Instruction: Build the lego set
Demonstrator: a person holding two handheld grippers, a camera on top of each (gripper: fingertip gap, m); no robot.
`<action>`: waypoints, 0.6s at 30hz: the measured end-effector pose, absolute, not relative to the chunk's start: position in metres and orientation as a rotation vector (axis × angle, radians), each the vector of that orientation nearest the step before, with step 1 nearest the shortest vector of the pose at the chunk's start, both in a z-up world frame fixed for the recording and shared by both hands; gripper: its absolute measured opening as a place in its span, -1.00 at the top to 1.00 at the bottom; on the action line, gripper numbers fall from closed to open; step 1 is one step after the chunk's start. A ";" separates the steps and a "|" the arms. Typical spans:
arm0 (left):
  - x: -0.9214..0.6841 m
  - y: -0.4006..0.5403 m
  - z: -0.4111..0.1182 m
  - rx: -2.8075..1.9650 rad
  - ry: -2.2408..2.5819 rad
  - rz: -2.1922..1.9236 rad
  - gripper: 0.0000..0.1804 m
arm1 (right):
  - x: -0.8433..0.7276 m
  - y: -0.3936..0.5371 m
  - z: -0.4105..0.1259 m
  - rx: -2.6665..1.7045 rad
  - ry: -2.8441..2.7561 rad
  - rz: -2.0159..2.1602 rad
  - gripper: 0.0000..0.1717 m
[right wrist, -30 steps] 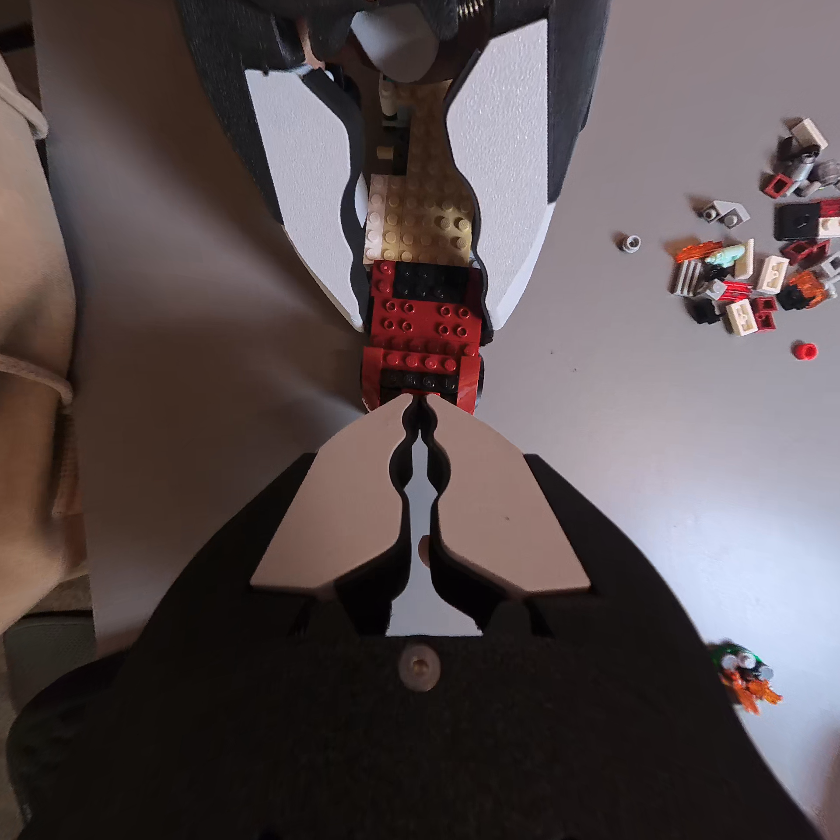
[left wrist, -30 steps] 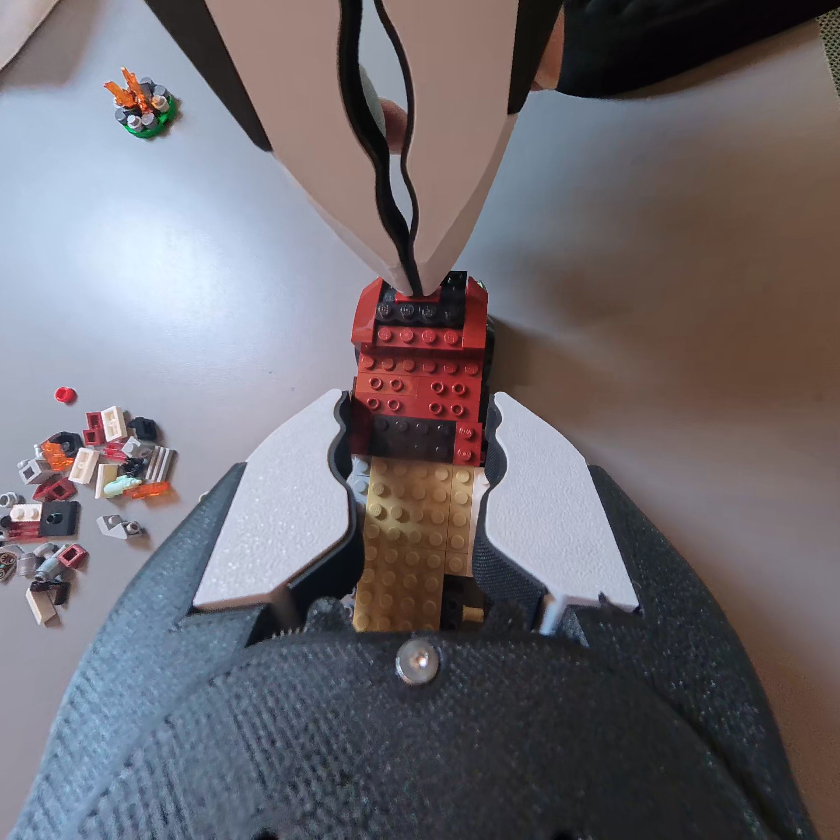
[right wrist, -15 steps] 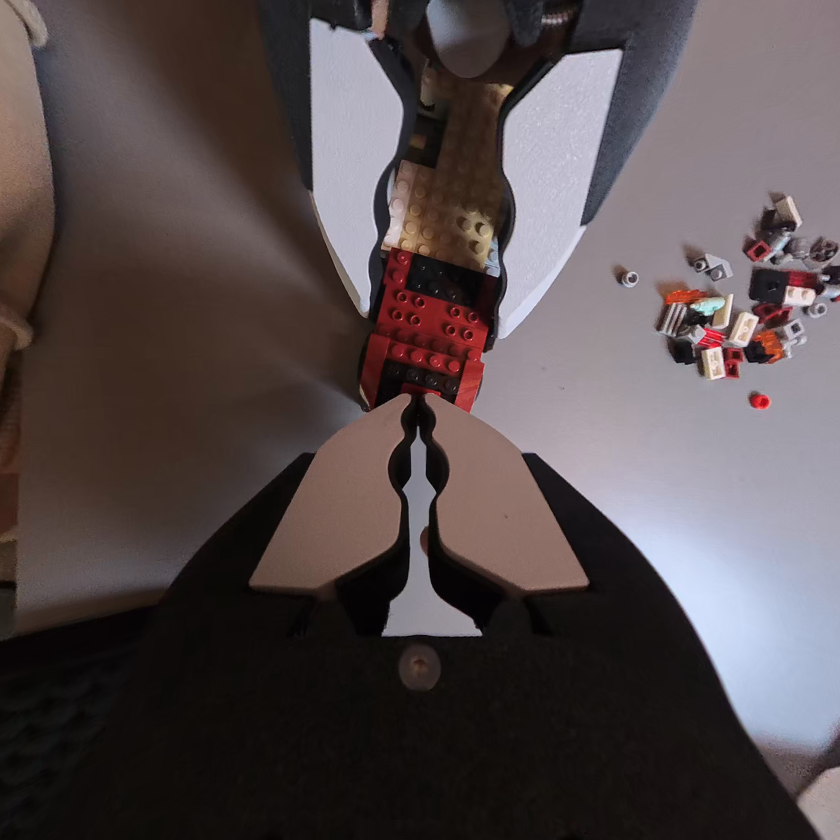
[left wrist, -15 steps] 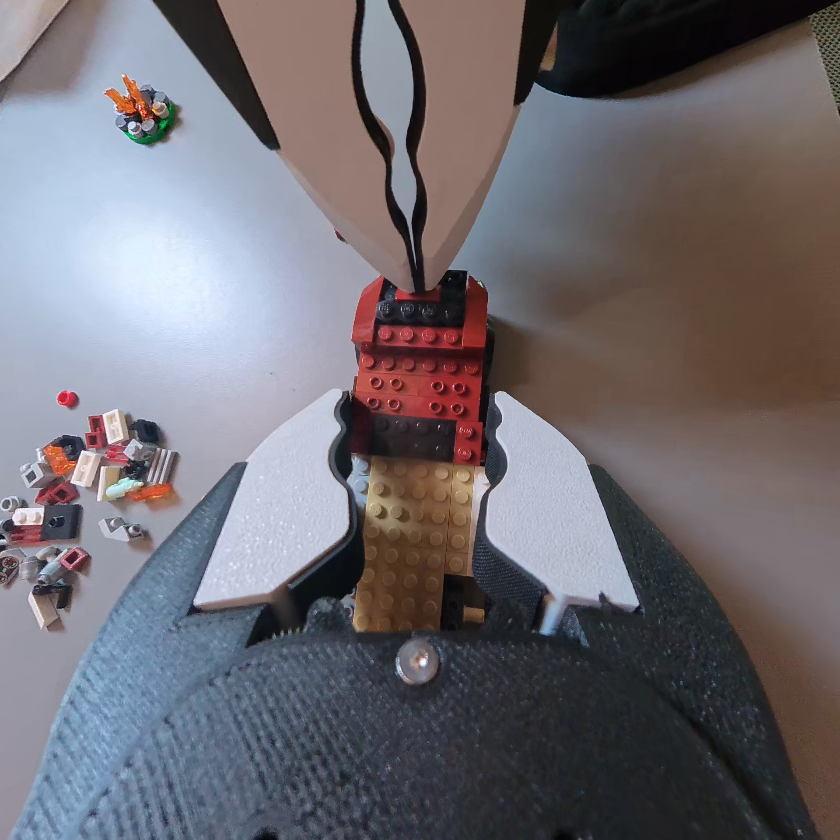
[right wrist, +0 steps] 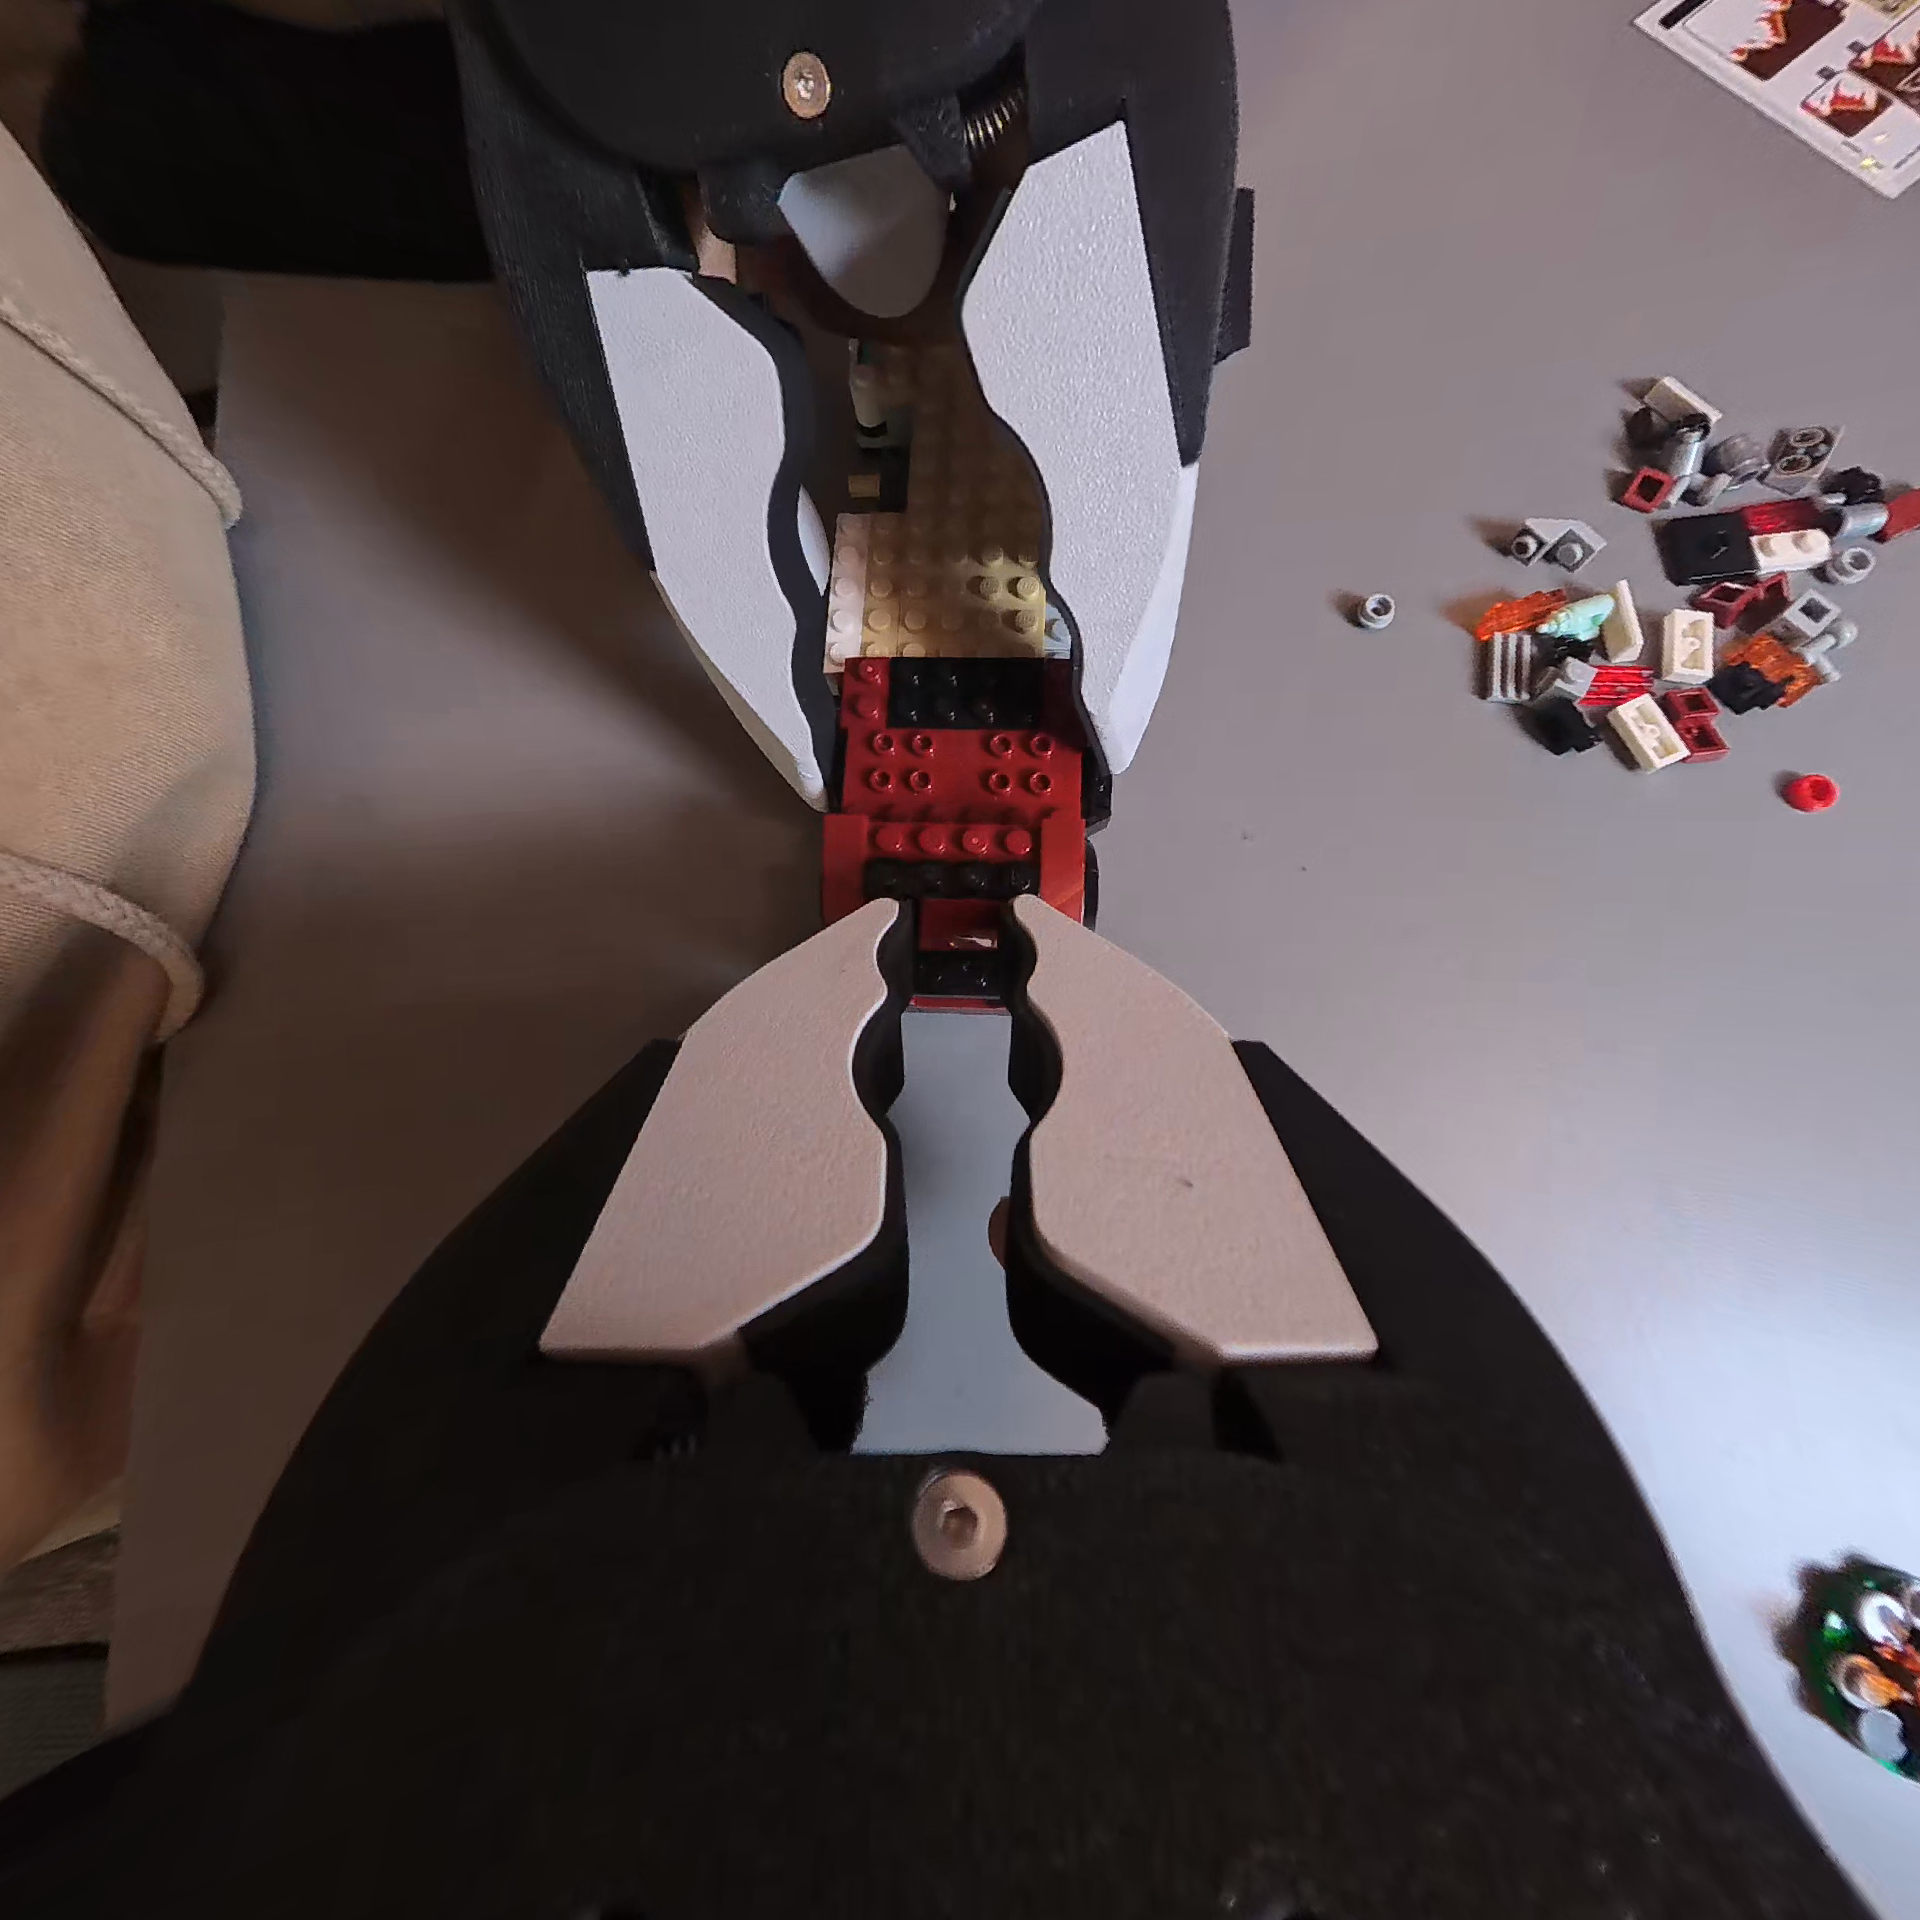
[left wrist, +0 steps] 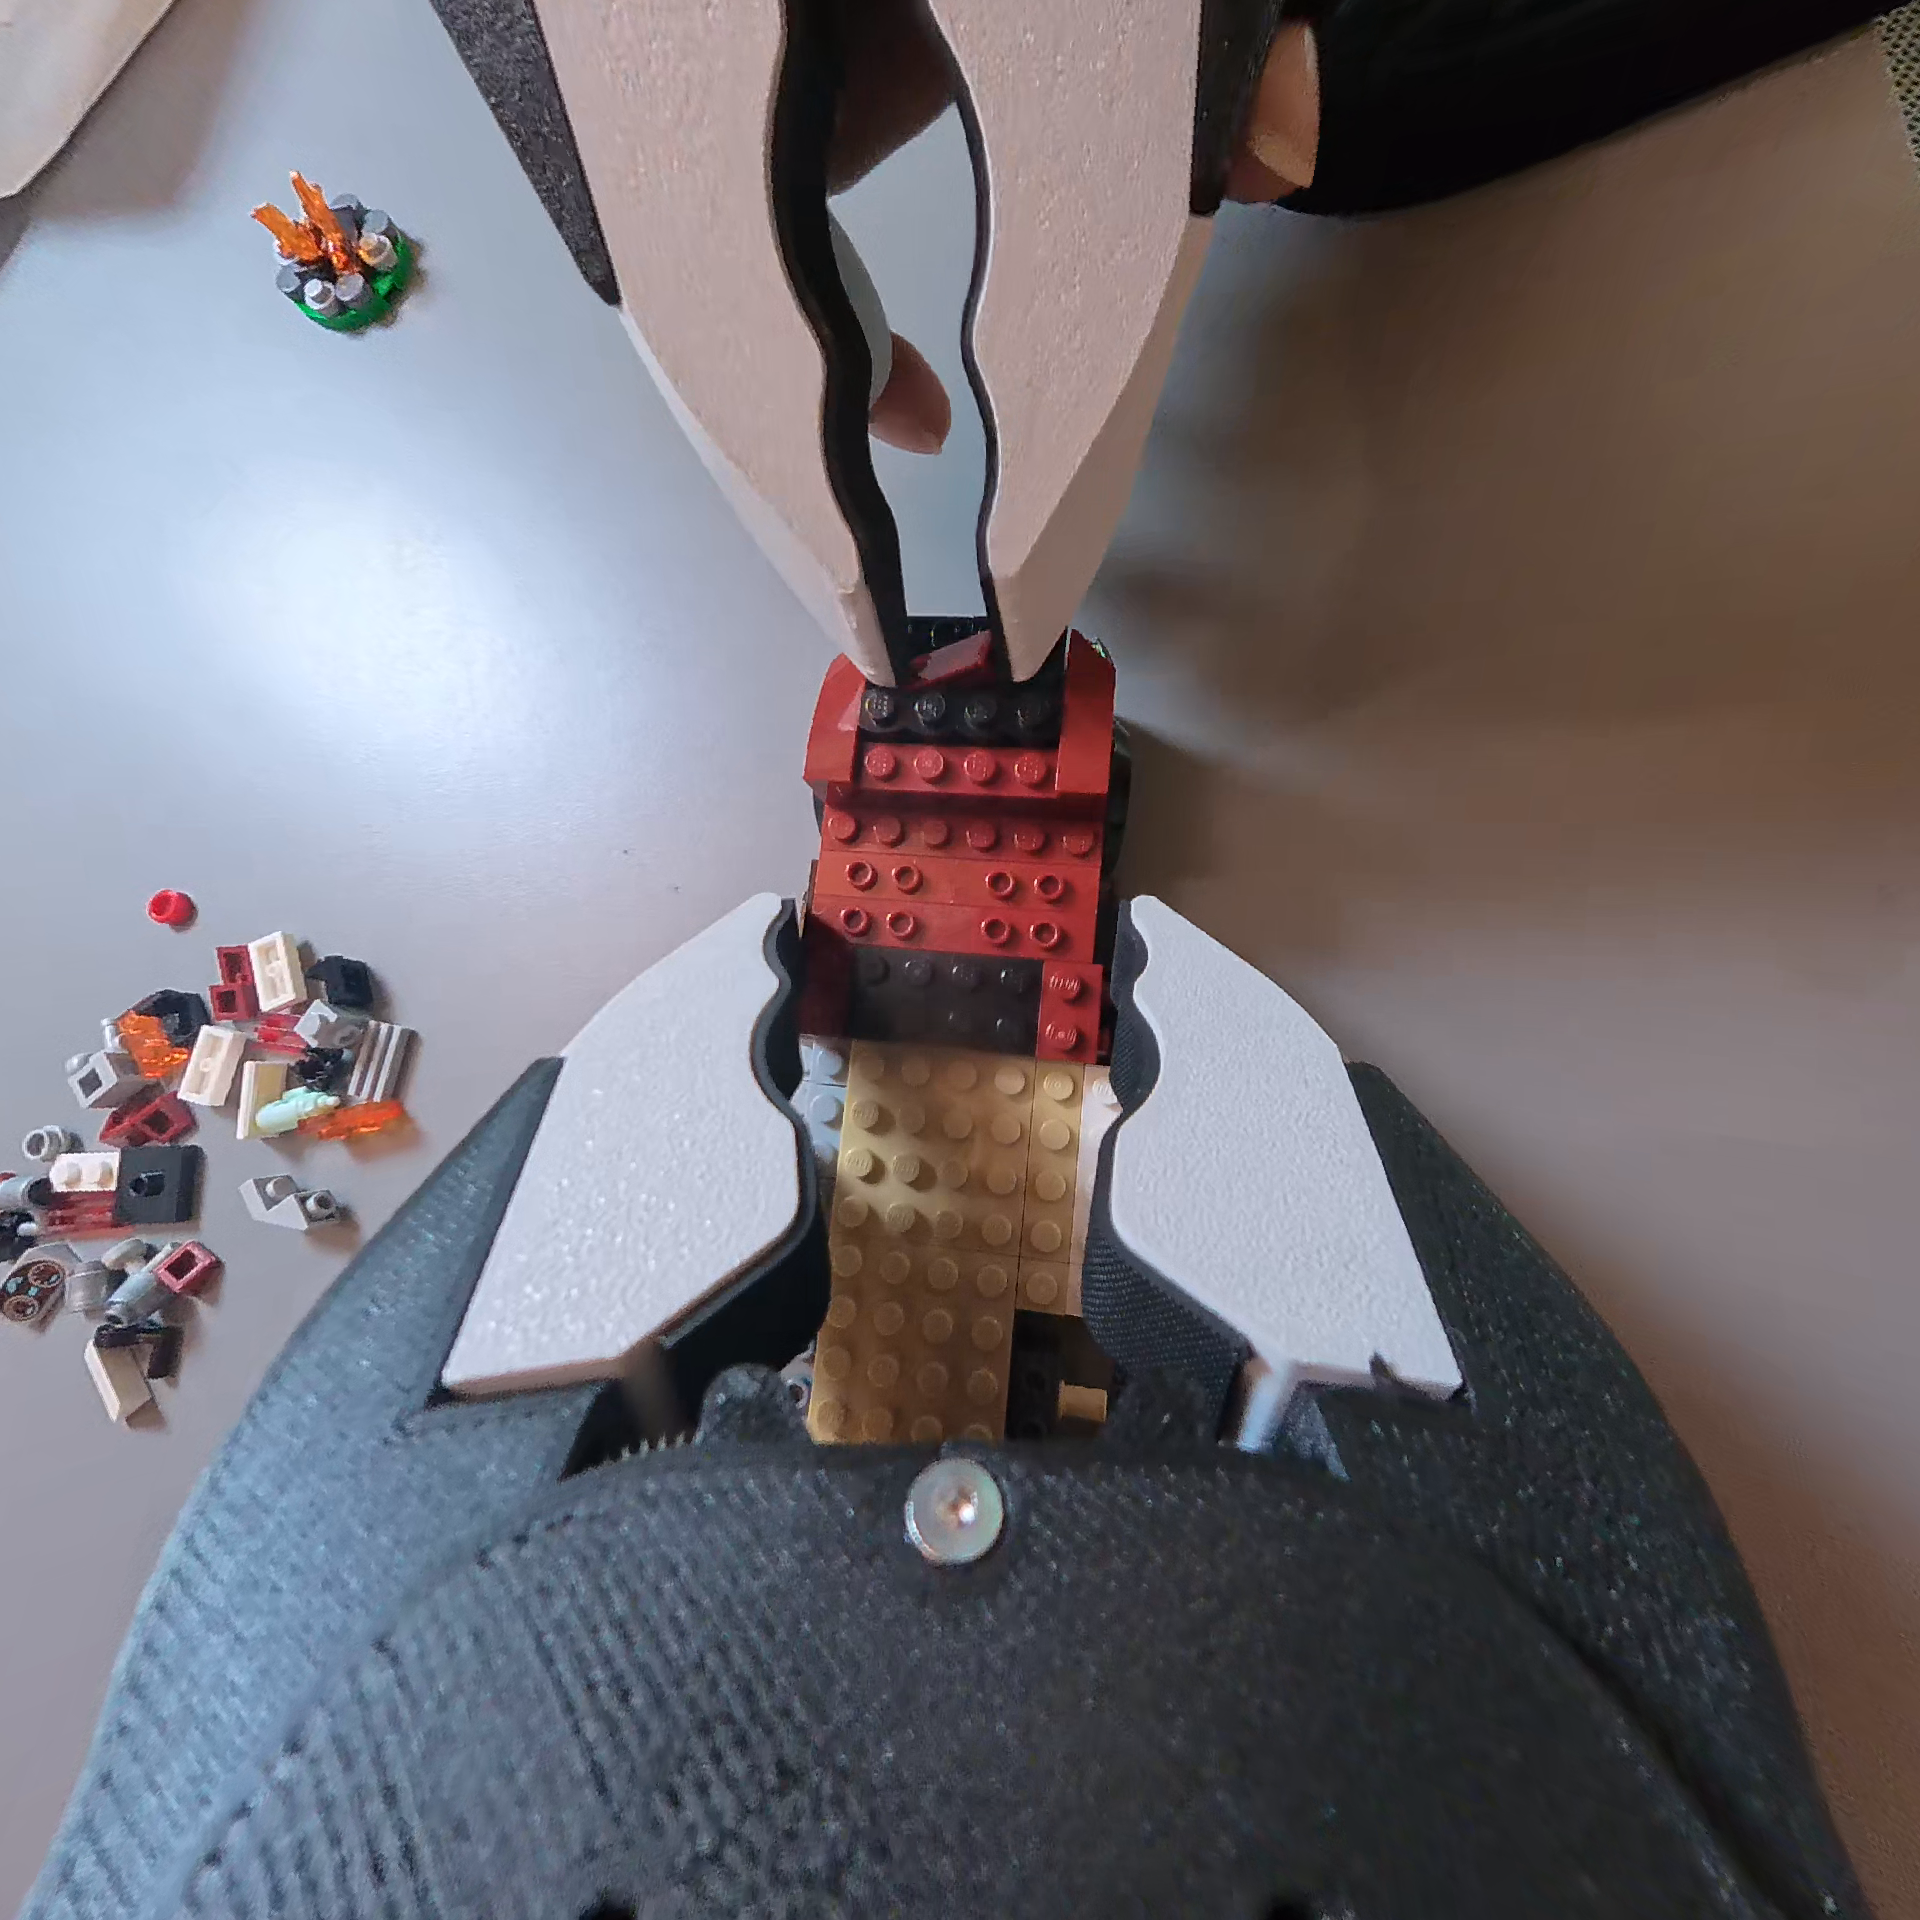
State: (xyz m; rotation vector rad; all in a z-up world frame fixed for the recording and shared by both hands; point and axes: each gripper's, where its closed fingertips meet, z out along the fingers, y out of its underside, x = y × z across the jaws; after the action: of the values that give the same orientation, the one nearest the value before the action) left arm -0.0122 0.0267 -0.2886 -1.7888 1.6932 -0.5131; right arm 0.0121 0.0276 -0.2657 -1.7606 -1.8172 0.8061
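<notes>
A brick model with a dark red and black front and a tan studded rear lies on the grey table. My left gripper is shut on its sides, at about the middle of its length. The right wrist view shows this grip from the other end. My right gripper is open by a narrow gap, with its tips at the model's front end. A small dark red piece stands between the tips there. The left wrist view shows those tips over the black stud row.
A pile of loose small bricks lies left of the model, with a red round stud beside it. A small campfire build on a green base stands farther off. A printed sheet lies at the table's far corner. Beige cloth borders the table. My right fingertips sit around 4 centimeters from my left ones.
My right gripper was shut with its tips against the model's front end; its jaws have now parted a little around the small dark red piece. The left gripper keeps its hold.
</notes>
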 end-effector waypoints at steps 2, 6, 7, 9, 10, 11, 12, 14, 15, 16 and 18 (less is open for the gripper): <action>-0.012 0.028 -0.289 -1.796 1.690 -0.510 0.34 | 0.012 0.028 -0.266 -1.744 -1.832 0.789 0.82; -0.013 0.028 -0.289 -1.810 1.686 -0.521 0.28 | 0.011 0.027 -0.266 -1.728 -1.818 0.787 0.78; -0.013 0.028 -0.289 -1.811 1.685 -0.525 0.28 | 0.011 0.026 -0.265 -1.728 -1.809 0.795 0.77; -0.013 0.028 -0.290 -1.816 1.682 -0.534 0.28 | 0.011 0.026 -0.264 -1.725 -1.788 0.811 0.73; -0.013 0.028 -0.290 -1.820 1.679 -0.538 0.28 | 0.011 0.026 -0.264 -1.725 -1.780 0.828 0.72; -0.013 0.028 -0.290 -1.824 1.677 -0.541 0.28 | 0.012 0.025 -0.262 -1.729 -1.772 0.853 0.72; -0.013 0.028 -0.290 -1.825 1.676 -0.541 0.28 | 0.012 0.025 -0.261 -1.733 -1.762 0.876 0.72; -0.013 0.028 -0.290 -1.826 1.677 -0.541 0.28 | 0.013 0.026 -0.260 -1.743 -1.745 0.905 0.73; -0.014 0.028 -0.290 -1.829 1.676 -0.544 0.29 | 0.014 0.028 -0.261 -1.746 -1.739 0.903 0.74; -0.014 0.028 -0.290 -1.833 1.675 -0.548 0.29 | 0.015 0.030 -0.262 -1.749 -1.740 0.898 0.76; -0.014 0.028 -0.291 -1.839 1.673 -0.558 0.30 | 0.016 0.030 -0.265 -1.750 -1.750 0.895 0.80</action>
State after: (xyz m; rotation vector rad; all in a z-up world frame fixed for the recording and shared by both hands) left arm -0.0135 0.0275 -0.2907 -1.8393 1.6729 -0.5577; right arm 0.0156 0.0301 -0.2646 -1.7495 -1.7504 0.8953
